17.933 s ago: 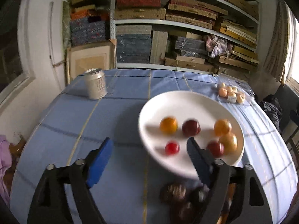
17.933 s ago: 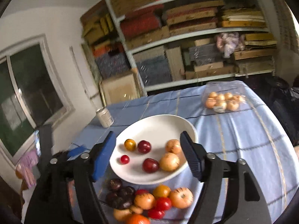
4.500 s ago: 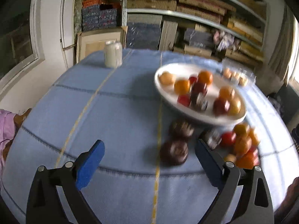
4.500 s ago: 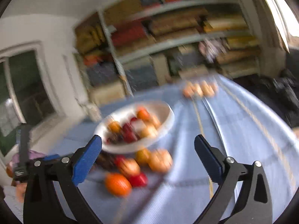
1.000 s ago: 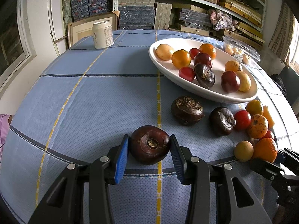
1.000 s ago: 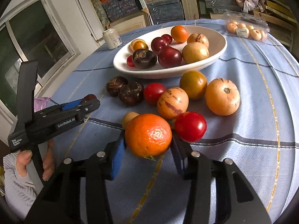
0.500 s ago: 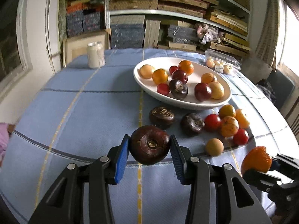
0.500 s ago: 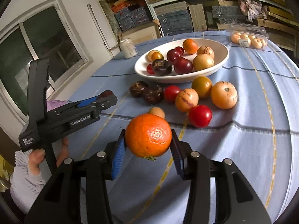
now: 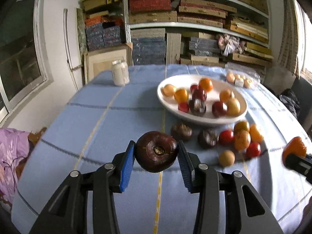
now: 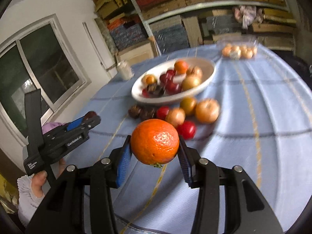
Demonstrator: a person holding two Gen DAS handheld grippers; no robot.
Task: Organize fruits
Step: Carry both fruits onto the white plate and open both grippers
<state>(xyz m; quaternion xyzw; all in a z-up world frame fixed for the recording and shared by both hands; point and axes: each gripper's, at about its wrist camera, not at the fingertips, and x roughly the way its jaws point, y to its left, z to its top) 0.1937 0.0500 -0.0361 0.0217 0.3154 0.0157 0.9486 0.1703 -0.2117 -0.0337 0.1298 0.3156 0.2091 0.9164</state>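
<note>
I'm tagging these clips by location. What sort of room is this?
Probably a home storeroom doubling as a dining spot: shelves stacked with boxes and boards, a table under a blue checked cloth, and a white fruit bowl.

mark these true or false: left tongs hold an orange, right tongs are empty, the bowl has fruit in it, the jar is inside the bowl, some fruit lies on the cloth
1. Left tongs hold an orange: false, they grip a dark purple fruit.
2. Right tongs are empty: false, they grip an orange.
3. The bowl has fruit in it: true.
4. The jar is inside the bowl: false, it stands apart on the cloth.
5. Some fruit lies on the cloth: true, beside the bowl.
</note>
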